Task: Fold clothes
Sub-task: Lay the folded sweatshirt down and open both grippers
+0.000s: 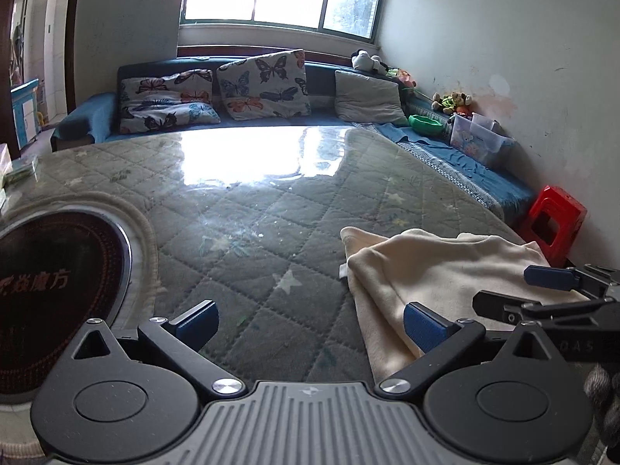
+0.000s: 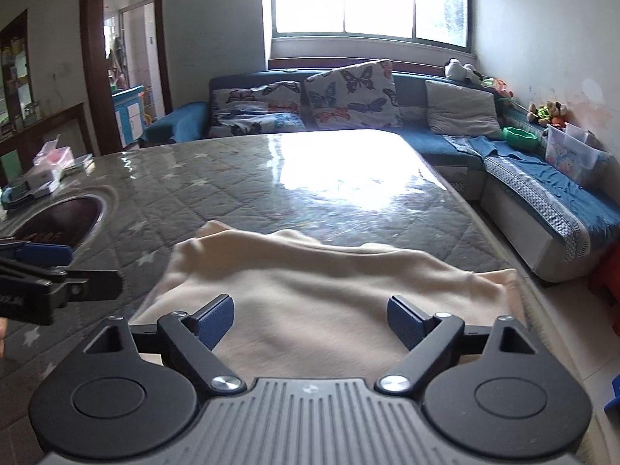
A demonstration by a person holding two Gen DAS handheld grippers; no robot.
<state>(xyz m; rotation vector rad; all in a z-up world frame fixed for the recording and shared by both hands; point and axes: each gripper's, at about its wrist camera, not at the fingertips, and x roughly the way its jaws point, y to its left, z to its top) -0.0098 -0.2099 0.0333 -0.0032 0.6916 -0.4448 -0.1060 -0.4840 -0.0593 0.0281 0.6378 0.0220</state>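
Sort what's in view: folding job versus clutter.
Job: cream garment, left gripper, right gripper, both open.
Clutter: butterfly cushions, grey cushion, green bowl, red stool, plastic bin.

The garment (image 2: 310,283) lies on the table (image 2: 240,178), sofa (image 2: 438,143) behind, cooktop (image 2: 62,221) left.

left tool (image 1: 310,327): jaws wide apart | right tool (image 2: 312,319): jaws wide apart

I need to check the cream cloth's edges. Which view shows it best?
The right wrist view: the cloth spreads across the middle. The left wrist view shows it only at the right, partly behind the right hand-held gripper.
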